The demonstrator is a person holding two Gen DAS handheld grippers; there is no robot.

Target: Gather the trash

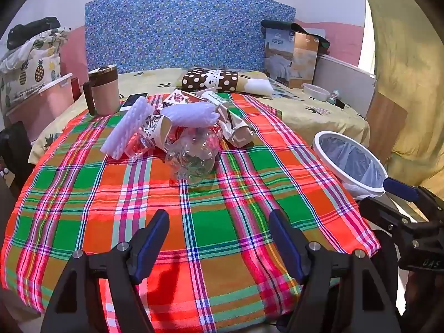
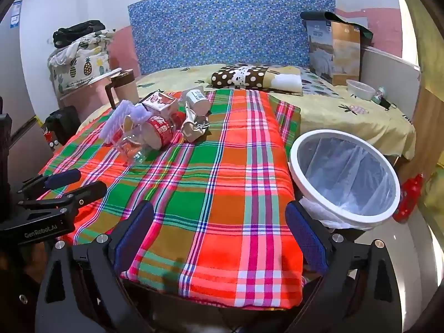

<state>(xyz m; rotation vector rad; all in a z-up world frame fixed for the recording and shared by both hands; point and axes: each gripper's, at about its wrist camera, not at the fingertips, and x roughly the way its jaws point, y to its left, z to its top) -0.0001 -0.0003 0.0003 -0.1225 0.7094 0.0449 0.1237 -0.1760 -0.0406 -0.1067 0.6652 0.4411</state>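
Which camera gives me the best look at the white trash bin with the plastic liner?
The right wrist view. There the trash bin sits close and large, with its whole rim and the liner inside visible. In the left wrist view the bin is smaller, out at the right edge, and the right claw covers its near rim.

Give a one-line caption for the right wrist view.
Open right gripper over plaid cloth, lined bin alongside, trash pile beyond.

My left wrist camera looks down along its fingers over the plaid cloth [image 1: 216,194], the trash pile [image 1: 180,130] close at twelve o'clock. My right wrist camera faces likewise from further right, bin [image 2: 344,177] near at two. Both views share cloth, pile, bin and headboard [image 1: 177,27].
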